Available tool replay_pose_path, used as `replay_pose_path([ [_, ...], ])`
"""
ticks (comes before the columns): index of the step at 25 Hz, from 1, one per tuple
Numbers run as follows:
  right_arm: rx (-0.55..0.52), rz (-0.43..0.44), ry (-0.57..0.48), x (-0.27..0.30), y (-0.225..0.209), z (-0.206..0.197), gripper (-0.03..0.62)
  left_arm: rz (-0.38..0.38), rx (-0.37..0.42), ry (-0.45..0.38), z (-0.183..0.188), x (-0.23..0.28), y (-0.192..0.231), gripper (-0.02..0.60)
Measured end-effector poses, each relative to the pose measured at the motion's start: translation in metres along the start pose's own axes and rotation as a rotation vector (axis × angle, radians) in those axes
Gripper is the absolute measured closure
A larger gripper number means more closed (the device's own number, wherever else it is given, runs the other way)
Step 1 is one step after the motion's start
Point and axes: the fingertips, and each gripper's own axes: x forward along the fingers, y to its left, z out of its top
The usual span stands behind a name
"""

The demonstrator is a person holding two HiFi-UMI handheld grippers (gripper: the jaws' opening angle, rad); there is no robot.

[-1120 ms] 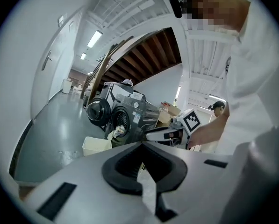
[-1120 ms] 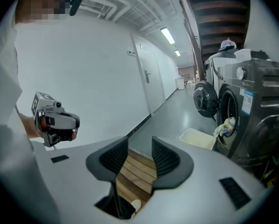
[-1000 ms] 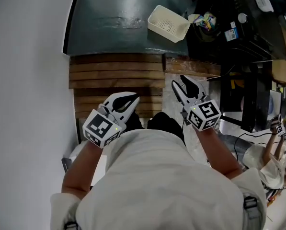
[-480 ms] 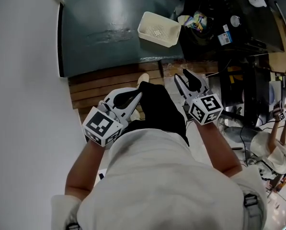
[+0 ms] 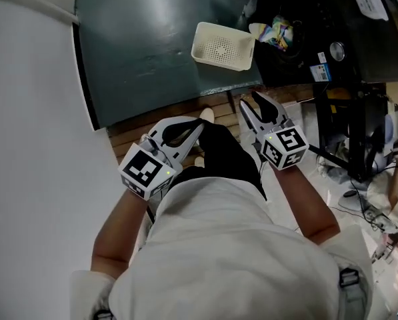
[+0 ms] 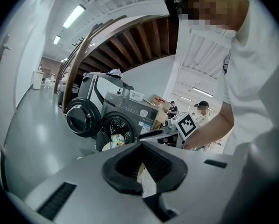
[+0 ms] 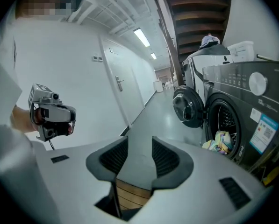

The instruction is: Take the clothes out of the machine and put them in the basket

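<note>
Tongs empty, left tongs [image 5: 200, 123] clenched, right tongs [image 5: 247, 101] parted, basket [image 5: 223, 45] ahead, clothes [image 7: 217, 140] in washer [image 7: 244, 101] (door [image 7: 188, 107] open)

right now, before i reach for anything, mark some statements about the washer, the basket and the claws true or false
1. The dark front-loading washing machine has its round door open. True.
2. The white perforated plastic basket is full of laundry. False: it stands empty on the floor.
3. Some colourful clothes lie in the drum opening. True.
4. The right claw grips a garment. False: its jaws stand apart with nothing between them.
</note>
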Motion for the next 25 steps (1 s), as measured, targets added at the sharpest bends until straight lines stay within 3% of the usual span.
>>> replay_pose_path([
  [4,0.007,-0.034,-0.006,0.008,-0.027,0.039,0.451,-0.072,0.061,0.061,0.051,0.031,0.008,0.584],
  [10,0.029,-0.111,-0.050,0.012,-0.066,0.090,0.430,-0.182,0.148,0.072,0.115,0.070,0.010,0.584],
  [16,0.070,-0.202,-0.065,0.024,-0.114,0.099,0.414,-0.306,0.169,0.113,0.129,0.114,0.011,0.584],
  [21,0.100,-0.310,-0.008,0.048,-0.162,0.081,0.382,-0.413,0.146,0.153,0.126,0.142,0.033,0.584],
  [25,0.117,-0.397,0.062,0.084,-0.206,0.058,0.344,-0.499,0.189,0.207,0.119,0.159,0.068,0.584],
])
